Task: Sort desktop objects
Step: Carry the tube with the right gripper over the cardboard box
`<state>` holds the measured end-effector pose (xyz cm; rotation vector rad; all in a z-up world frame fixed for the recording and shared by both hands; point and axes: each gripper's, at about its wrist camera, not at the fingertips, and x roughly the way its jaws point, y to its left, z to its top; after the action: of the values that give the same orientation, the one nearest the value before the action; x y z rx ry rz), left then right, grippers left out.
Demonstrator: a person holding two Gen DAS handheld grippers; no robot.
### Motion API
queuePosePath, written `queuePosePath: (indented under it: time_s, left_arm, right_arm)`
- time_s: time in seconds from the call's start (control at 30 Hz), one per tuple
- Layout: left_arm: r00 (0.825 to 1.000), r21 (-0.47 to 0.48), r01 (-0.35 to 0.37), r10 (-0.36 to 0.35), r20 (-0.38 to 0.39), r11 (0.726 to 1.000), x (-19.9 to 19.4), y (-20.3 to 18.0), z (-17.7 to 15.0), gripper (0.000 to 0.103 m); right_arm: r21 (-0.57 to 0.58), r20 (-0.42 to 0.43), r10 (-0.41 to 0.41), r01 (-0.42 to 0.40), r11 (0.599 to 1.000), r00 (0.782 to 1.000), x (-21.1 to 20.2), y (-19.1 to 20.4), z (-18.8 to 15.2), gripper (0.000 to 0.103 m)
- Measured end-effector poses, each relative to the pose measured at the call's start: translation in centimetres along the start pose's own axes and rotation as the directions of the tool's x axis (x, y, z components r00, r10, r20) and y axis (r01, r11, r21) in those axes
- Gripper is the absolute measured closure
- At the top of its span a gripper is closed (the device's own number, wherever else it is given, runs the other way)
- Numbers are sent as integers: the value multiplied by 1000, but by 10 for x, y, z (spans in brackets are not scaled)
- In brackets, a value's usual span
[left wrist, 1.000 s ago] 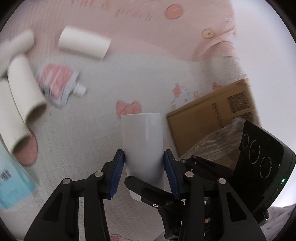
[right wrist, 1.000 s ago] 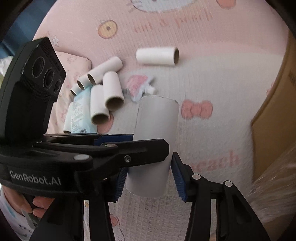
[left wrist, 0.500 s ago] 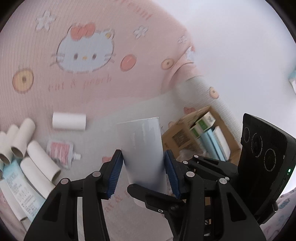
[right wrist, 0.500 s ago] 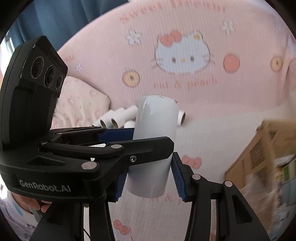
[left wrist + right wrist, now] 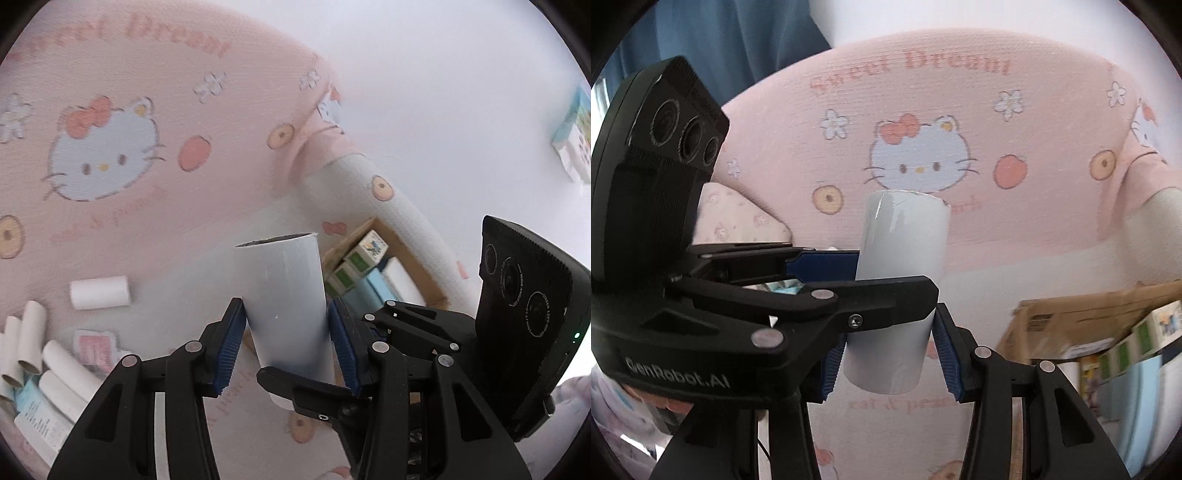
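Cardboard, the pale tube (image 5: 286, 302) now rides higher above the pink bed (image 5: 122, 206) than a second ago, both grippers' jaws clamped on it, left gripper (image 5: 286, 345) and right gripper (image 5: 890, 363), swinging toward the open box (image 5: 384, 273), so drop-off looks next.

Black plastic tool (image 5: 890, 354) with blue ribbed pads (image 5: 945, 350), silver rivets, "GenRobot.AI" lettering.

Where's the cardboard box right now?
In the left wrist view the cardboard box sits right of the held white tube, against the bedspread's edge, with small cartons inside.
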<state>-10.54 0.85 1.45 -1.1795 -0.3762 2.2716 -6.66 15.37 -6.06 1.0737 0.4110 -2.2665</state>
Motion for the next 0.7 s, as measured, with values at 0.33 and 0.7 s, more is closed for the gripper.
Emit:
queuePosePath:
  time_s: [0.33, 0.7]
  left_arm:
    - [993, -91, 48, -57, -107, 995, 44, -27, 48, 55]
    - [972, -149, 197, -213, -99, 969, 112, -52, 58, 55]
  right_arm:
    - [-29, -32, -37, 36, 999, 999, -8, -55, 23, 60]
    - [90, -49, -212, 215, 972, 976, -31, -121, 23, 61]
